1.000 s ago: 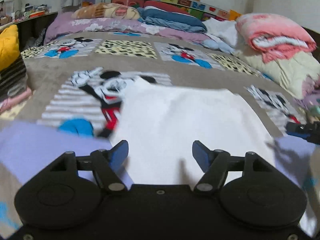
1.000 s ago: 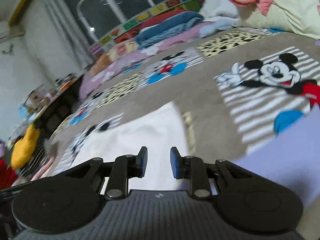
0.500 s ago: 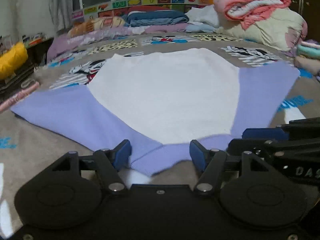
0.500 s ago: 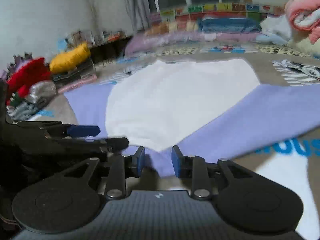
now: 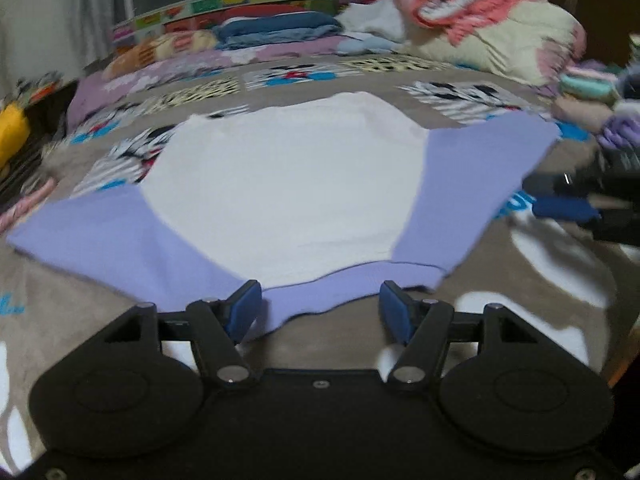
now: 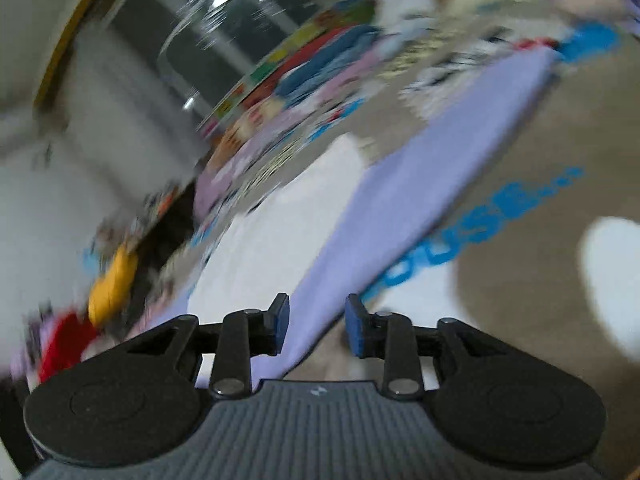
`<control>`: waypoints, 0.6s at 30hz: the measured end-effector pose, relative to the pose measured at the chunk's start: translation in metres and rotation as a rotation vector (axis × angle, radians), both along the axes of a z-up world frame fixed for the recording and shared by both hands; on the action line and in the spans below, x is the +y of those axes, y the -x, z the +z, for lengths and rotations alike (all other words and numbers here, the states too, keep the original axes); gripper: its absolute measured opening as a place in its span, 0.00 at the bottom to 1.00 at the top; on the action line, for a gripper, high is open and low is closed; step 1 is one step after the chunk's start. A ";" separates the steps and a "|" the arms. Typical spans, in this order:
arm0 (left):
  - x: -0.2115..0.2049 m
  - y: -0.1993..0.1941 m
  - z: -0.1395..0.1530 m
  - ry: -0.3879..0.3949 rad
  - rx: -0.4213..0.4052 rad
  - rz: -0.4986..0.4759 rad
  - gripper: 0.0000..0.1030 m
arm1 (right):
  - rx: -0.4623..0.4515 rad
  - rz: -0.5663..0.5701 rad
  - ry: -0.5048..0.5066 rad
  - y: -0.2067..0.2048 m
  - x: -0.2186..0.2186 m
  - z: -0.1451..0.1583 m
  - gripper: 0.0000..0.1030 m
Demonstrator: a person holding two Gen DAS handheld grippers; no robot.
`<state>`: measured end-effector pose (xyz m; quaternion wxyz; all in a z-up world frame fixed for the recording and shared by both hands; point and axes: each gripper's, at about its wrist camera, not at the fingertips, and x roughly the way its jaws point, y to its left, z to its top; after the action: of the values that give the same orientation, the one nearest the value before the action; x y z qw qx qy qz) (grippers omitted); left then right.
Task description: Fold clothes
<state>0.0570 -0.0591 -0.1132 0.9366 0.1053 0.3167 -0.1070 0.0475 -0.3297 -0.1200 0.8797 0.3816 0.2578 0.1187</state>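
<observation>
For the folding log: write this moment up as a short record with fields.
garment: white shirt with lilac sleeves, spread flat
surface: bed with cartoon-print cover
left gripper: open, at the shirt's near lilac edge, pads not pressing it
right gripper: jaws have just been opening, right sleeve edge between them, not pinched
background: folded bedding piled at the bed's far end
folding: no fold made yet

My left gripper [image 5: 320,306] has a matte black body: two round housings, angular link arms with silver pivot screws, blue pads [image 5: 246,310]. My right gripper [image 6: 316,326] matches, but its centre plate is ribbed grey with a small white mark.
</observation>
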 end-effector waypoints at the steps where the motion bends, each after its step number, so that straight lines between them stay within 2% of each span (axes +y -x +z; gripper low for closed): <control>1: -0.008 -0.001 -0.001 -0.019 0.002 -0.031 0.63 | 0.013 -0.032 -0.035 -0.002 -0.011 -0.004 0.35; 3: -0.026 -0.001 -0.004 -0.072 -0.010 -0.078 0.63 | 0.043 -0.092 -0.116 -0.005 -0.033 -0.013 0.40; 6: -0.052 -0.002 -0.009 -0.138 -0.029 -0.154 0.63 | 0.061 -0.152 -0.200 -0.008 -0.059 -0.023 0.40; 14: -0.127 -0.018 -0.022 -0.304 -0.120 -0.291 0.63 | 0.041 -0.289 -0.344 -0.012 -0.112 -0.040 0.42; 18: -0.160 -0.033 -0.023 -0.362 -0.152 -0.339 0.63 | 0.033 -0.301 -0.411 -0.018 -0.130 -0.047 0.42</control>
<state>0.0901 -0.2189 -0.1366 0.8923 0.3303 0.2371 -0.1958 0.0659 -0.4595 -0.1666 0.7870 0.5885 0.1829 0.0301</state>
